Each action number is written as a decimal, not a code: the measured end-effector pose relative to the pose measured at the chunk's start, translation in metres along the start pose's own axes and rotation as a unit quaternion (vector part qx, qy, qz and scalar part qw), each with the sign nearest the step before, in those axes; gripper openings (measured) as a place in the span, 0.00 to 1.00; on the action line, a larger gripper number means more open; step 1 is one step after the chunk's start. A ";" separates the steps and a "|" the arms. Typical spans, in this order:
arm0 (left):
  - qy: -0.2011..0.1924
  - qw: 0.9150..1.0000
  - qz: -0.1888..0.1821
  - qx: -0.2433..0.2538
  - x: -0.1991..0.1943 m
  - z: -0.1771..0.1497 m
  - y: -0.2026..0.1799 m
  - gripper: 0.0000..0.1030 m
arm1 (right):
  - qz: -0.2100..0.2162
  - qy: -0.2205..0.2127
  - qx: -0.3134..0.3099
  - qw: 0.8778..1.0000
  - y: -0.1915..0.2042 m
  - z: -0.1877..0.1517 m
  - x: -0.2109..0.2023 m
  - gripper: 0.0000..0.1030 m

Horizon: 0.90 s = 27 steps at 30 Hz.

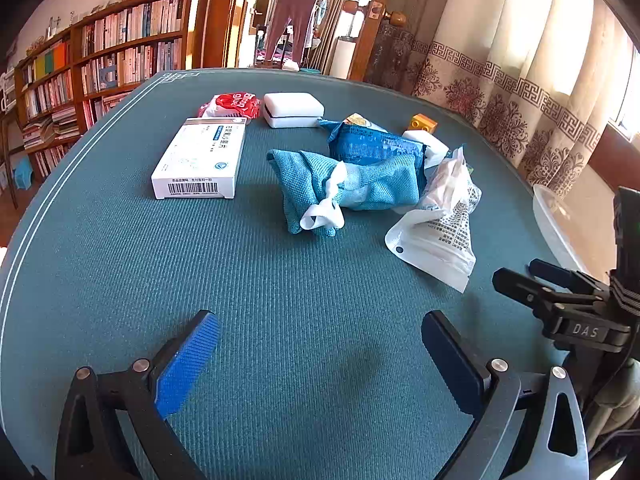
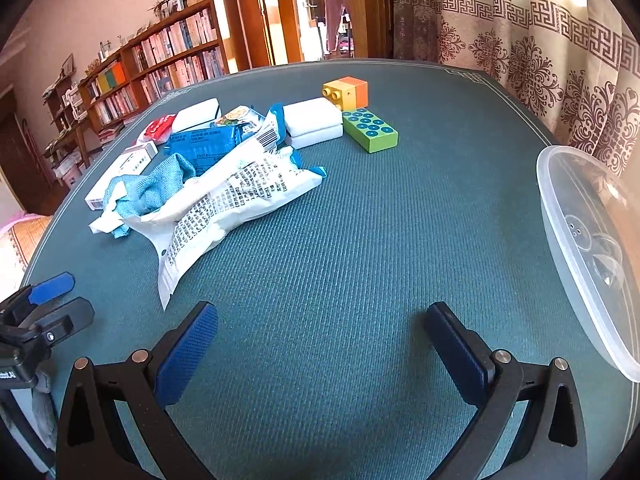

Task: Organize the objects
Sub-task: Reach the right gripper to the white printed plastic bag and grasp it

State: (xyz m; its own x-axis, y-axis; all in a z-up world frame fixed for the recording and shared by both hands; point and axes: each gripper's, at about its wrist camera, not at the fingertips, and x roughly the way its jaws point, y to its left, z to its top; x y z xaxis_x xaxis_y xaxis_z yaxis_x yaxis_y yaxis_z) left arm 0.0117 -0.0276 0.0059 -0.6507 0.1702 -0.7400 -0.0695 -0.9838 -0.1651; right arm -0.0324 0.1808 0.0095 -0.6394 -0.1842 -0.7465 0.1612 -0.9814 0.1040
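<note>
On the teal table mat (image 1: pixel 280 320) lies a pile: a white medicine box (image 1: pixel 202 158), a red packet (image 1: pixel 232 105), a white case (image 1: pixel 293 109), a blue cloth (image 1: pixel 340 188), a blue snack bag (image 1: pixel 372 146) and a white printed pouch (image 1: pixel 444 232). My left gripper (image 1: pixel 320 352) is open and empty, short of the pile. In the right wrist view the pouch (image 2: pixel 228 200), a yellow-orange block (image 2: pixel 346 93), a green studded block (image 2: pixel 370 129) and a white case (image 2: pixel 314 122) lie ahead. My right gripper (image 2: pixel 320 344) is open and empty.
A clear plastic container (image 2: pixel 588 252) stands at the table's right edge, also showing in the left wrist view (image 1: pixel 556 224). Curtains (image 2: pixel 540 40) hang behind the right side. A bookshelf (image 1: pixel 100 60) stands beyond the far left edge. The other gripper shows at each view's side.
</note>
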 end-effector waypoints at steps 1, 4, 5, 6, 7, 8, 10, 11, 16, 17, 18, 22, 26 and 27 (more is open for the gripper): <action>0.005 1.000 0.012 0.011 0.002 0.000 -0.002 1.00 | 0.006 -0.003 0.005 1.000 -0.001 0.000 -0.001 1.00; 0.018 0.998 0.041 0.034 0.007 -0.001 -0.011 1.00 | 0.001 -0.001 0.002 1.000 0.002 0.000 0.000 1.00; 0.024 0.997 0.055 0.045 0.009 -0.001 -0.015 1.00 | 0.002 -0.001 0.002 1.000 0.002 0.001 0.000 1.00; 0.031 0.995 0.072 0.058 0.013 -0.001 -0.021 1.00 | 0.005 -0.004 0.005 1.000 0.002 0.000 0.000 1.00; 0.030 0.995 0.076 0.062 0.013 -0.001 -0.023 1.00 | 0.013 -0.006 0.011 1.000 0.001 0.001 0.000 1.00; 0.031 0.995 0.073 0.058 0.013 -0.001 -0.021 1.00 | 0.019 -0.007 0.015 1.000 0.000 0.001 -0.001 1.00; 0.031 0.996 0.072 0.052 0.013 -0.001 -0.019 1.00 | 0.024 -0.007 0.019 1.000 -0.001 0.002 -0.001 1.00; 0.031 0.995 0.075 0.053 0.013 -0.002 -0.018 1.00 | 0.025 -0.006 0.020 0.999 -0.001 0.002 0.000 1.00; 0.032 0.996 0.065 0.052 0.010 -0.002 -0.016 1.00 | 0.031 0.001 0.020 0.999 -0.003 0.004 -0.001 1.00; 0.031 0.997 0.058 0.048 0.009 -0.001 -0.014 1.00 | 0.030 0.005 0.019 0.999 -0.004 0.005 0.000 1.00; 0.030 0.997 0.049 0.043 0.008 0.000 -0.013 1.00 | 0.027 0.009 0.019 0.999 -0.004 0.006 0.000 1.00; 0.026 0.998 0.047 0.023 0.005 0.003 -0.006 1.00 | 0.016 0.035 0.034 0.999 0.000 0.014 0.004 1.00; 0.027 0.996 0.083 0.015 0.007 0.003 -0.006 1.00 | 0.086 0.048 0.087 0.991 -0.001 0.025 0.005 0.95; 0.026 0.996 0.082 0.012 0.006 0.003 -0.005 1.00 | 0.105 0.050 0.101 0.988 -0.002 0.029 0.006 0.95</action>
State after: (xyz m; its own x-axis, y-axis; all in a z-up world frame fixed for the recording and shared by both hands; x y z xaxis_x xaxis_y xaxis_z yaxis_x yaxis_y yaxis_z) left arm 0.0060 -0.0223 0.0038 -0.6146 0.0090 -0.7888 0.0166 -0.9996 -0.0244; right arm -0.0583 0.1801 0.0233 -0.5283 -0.3877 -0.7553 0.1217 -0.9150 0.3846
